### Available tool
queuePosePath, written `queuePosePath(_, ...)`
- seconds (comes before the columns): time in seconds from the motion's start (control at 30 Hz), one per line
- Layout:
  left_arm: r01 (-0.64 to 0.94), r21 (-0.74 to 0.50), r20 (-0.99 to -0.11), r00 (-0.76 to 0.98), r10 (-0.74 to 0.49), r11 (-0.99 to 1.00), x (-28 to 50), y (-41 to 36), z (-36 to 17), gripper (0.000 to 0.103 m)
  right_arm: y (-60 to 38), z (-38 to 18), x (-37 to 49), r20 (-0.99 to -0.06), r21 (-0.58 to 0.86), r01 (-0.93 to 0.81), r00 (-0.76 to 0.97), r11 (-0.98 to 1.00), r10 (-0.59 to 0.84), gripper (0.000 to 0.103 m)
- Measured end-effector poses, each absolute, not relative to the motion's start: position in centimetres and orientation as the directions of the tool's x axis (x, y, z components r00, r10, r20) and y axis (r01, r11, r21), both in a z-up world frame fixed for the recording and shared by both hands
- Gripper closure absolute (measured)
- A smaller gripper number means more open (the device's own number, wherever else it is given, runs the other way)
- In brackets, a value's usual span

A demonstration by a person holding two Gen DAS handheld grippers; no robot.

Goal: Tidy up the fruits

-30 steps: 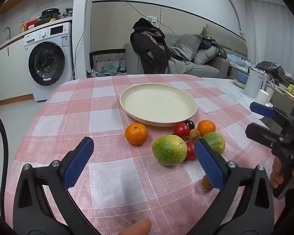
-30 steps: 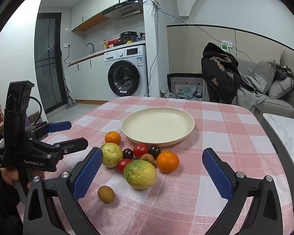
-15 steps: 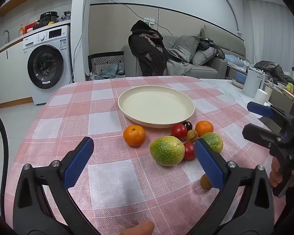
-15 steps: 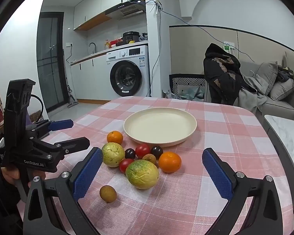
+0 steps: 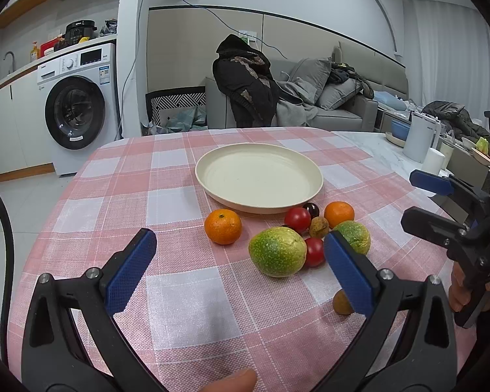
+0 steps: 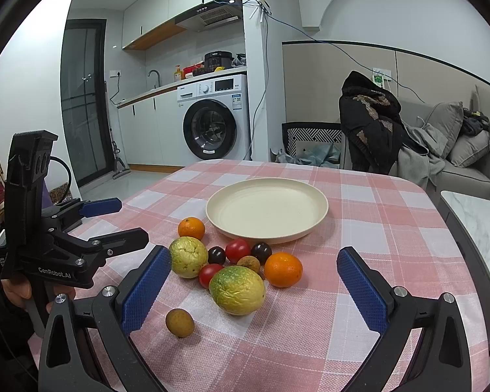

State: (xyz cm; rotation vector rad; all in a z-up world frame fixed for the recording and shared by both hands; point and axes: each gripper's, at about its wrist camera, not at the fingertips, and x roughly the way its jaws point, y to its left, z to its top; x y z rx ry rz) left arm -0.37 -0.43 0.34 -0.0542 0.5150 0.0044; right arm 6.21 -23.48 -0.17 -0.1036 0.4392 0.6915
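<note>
A cream plate [image 5: 259, 176] [image 6: 267, 208] lies empty on the pink checked tablecloth [image 5: 114, 196]. In front of it sits a cluster of fruit: two oranges [image 5: 223, 226] [image 6: 283, 269], two green-yellow fruits [image 5: 277, 255] [image 6: 237, 290], red tomatoes [image 5: 297, 219] [image 6: 237, 250], dark plums [image 6: 261, 252] and small brown fruits [image 6: 179, 322]. My left gripper [image 5: 241, 272] is open above the cloth, near the left side of the cluster. My right gripper [image 6: 254, 289] is open too, with the cluster lying ahead between its fingers. Each gripper shows at the edge of the other's view, held by a hand.
A washing machine [image 5: 76, 107] stands by the kitchen counter at the back left. Behind the table stands a grey sofa [image 5: 326, 104] draped with a dark jacket [image 5: 245, 78]. A marble side table [image 5: 392, 153] with a white jug sits to the right.
Both grippers have drawn slightly closer to the fruit and tilted a little. Nothing has been picked up; both stay open.
</note>
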Motion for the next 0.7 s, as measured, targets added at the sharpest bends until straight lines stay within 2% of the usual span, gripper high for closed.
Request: queuePosePath(0.7, -0.018, -0.051, -0.493, 0.870, -0.009, 0.999, -0.44, -0.39, 0.37, 0.001, -23.80, 0.07, 6.30, -0.427, 0.054, -0.636, 0.682, 0.769, 0.594, 0.000)
